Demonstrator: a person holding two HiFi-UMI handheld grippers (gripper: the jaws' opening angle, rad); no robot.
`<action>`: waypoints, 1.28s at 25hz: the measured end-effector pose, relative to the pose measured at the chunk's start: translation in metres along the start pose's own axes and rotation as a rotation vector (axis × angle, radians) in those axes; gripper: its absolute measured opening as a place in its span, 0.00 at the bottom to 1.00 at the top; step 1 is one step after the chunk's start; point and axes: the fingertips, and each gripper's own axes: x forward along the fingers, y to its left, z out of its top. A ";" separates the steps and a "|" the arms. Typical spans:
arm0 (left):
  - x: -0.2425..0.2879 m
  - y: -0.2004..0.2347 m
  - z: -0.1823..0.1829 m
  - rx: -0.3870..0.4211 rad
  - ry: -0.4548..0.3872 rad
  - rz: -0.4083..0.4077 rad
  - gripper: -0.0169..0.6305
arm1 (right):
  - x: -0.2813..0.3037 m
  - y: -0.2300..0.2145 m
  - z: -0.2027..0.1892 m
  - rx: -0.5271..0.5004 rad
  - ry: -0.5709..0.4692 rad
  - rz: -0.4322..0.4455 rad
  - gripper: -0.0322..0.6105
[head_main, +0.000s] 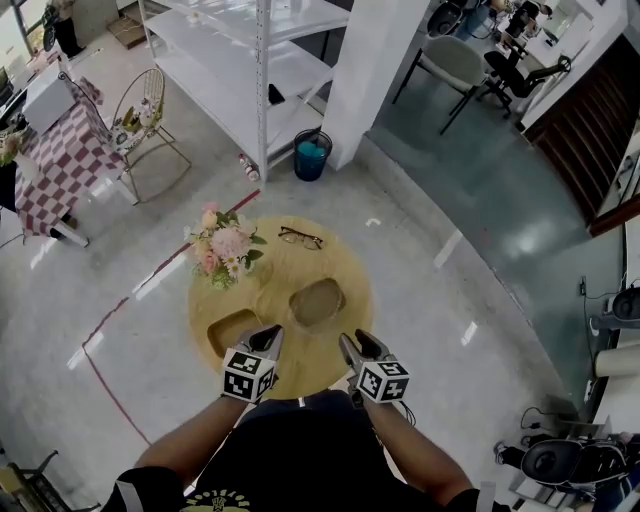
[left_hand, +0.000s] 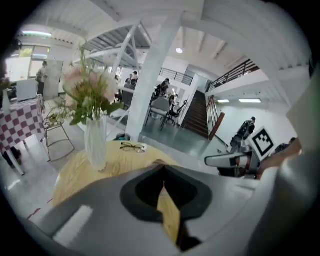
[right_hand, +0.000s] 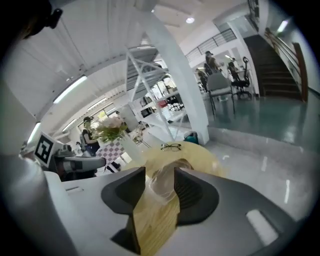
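A round wooden table (head_main: 285, 272) carries a white vase of pink flowers (head_main: 222, 250), a pair of glasses (head_main: 300, 238) and two clear see-through items (head_main: 318, 303) (head_main: 235, 328). My left gripper (head_main: 272, 334) hovers at the table's near edge beside the left clear item, jaws together with nothing between them (left_hand: 161, 175). My right gripper (head_main: 352, 342) is just short of the right clear item, which shows between its parted jaws (right_hand: 161, 175); I cannot see contact. From the left gripper view the vase (left_hand: 95, 142) and glasses (left_hand: 132, 147) stand ahead.
Behind the table are a white pillar (head_main: 370, 60), white shelving (head_main: 255, 60), a blue bin (head_main: 311, 155), a wire chair (head_main: 150, 110) and a checkered-cloth table (head_main: 60, 160). Cables and gear (head_main: 570, 460) lie at the lower right. People stand far off.
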 end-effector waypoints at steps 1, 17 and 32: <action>-0.008 -0.005 0.011 0.007 -0.060 -0.008 0.03 | -0.009 0.008 0.009 -0.050 -0.025 0.017 0.33; -0.107 -0.083 0.140 0.193 -0.617 0.243 0.02 | -0.107 0.096 0.138 -0.554 -0.408 0.285 0.05; -0.128 -0.113 0.135 0.012 -0.749 0.449 0.03 | -0.124 0.087 0.122 -0.600 -0.354 0.538 0.05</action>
